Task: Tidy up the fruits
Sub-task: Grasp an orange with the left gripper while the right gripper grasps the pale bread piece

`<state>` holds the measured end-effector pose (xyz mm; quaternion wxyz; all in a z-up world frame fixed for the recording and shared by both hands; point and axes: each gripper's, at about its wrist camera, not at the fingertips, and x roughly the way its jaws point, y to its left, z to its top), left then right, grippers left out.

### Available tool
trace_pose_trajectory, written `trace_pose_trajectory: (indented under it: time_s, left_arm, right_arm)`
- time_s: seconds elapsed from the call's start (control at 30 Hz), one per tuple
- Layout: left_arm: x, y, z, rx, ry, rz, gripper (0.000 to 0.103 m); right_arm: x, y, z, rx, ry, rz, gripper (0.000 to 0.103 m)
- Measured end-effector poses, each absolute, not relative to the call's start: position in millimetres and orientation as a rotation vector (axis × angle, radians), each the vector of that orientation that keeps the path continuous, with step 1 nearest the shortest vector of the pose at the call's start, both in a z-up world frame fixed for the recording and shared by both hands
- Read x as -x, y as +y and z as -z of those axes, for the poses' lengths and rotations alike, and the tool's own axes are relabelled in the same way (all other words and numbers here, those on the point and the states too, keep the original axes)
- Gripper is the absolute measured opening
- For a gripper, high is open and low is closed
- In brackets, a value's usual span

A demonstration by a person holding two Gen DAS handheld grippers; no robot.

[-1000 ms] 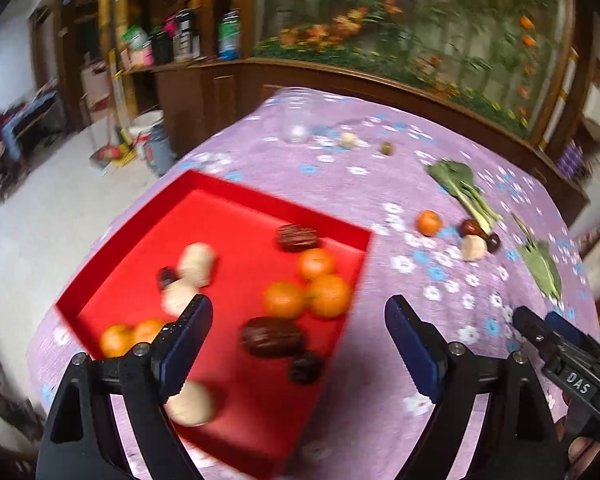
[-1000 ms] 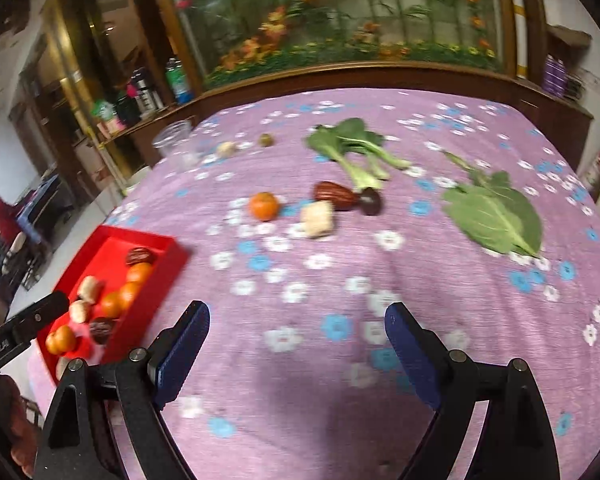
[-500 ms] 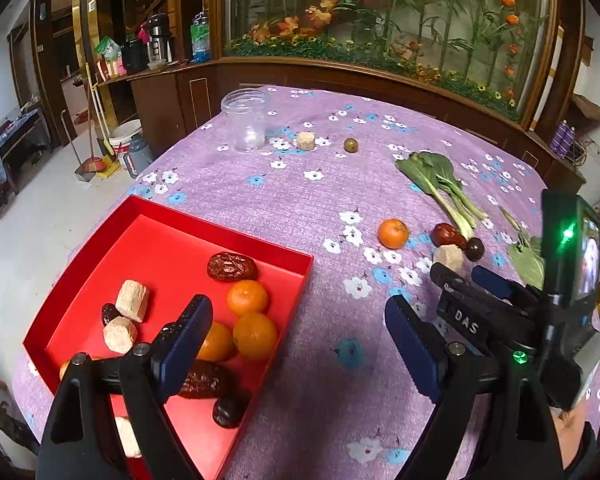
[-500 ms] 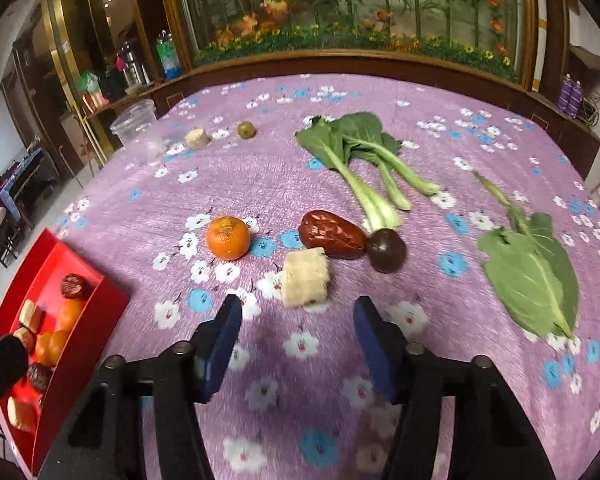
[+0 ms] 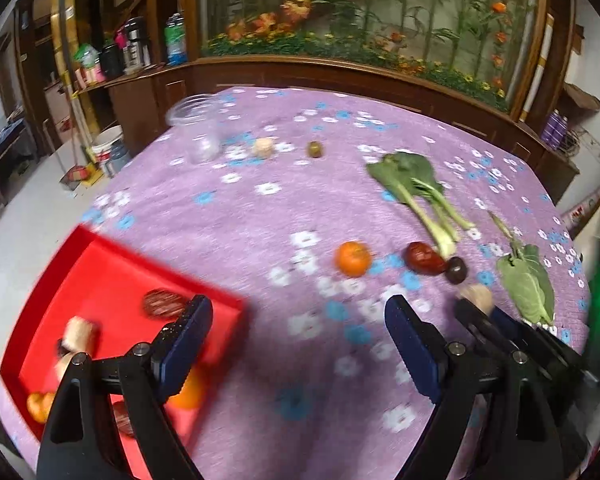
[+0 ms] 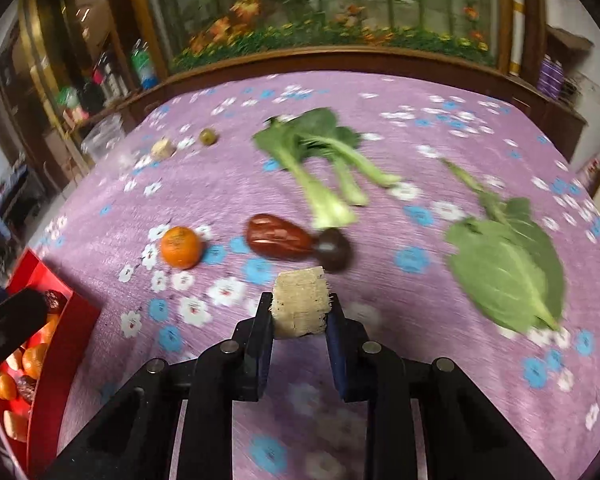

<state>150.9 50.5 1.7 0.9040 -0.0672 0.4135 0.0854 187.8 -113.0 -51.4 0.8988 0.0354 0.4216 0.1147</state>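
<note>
Blurring smeared most of the fruit in my red tray (half cut off behind my left gripper, jaws wide, nothing in them). My right gripper, gaping a second earlier, had clamped the pale cane chunk beside the date.
</note>
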Motion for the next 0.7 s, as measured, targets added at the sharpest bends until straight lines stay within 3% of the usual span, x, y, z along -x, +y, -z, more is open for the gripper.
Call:
trace_pose_trajectory:
  time_s: [0.27,0.57,0.63,0.7]
  left_arm:
    - [-203.9,17.5,35.2,0.069,0.873,-0.166,0.085]
    - [-233.4,26.6,68.5,0.108,0.912,-0.216,0.052]
    - [-233.5,26.8,68.0,0.111,0.894,-0.197,0.031]
    - [-233.8,23.4,67.1,0.086,0.896,-0.185,0.031]
  right_arm:
    - [-161.4,-159.5,40.7,-0.17,0.793,-0.204,0.026]
    - [-162.1,-165.4,47.8,-0.222,0.784,-0.263,0.026]
    - [-161.2,-165.6,46.7,-0.227,0.777,-0.27,0.026]
    - [-160.3,-165.5,45.5,-0.229,0.773,-0.275,0.026]
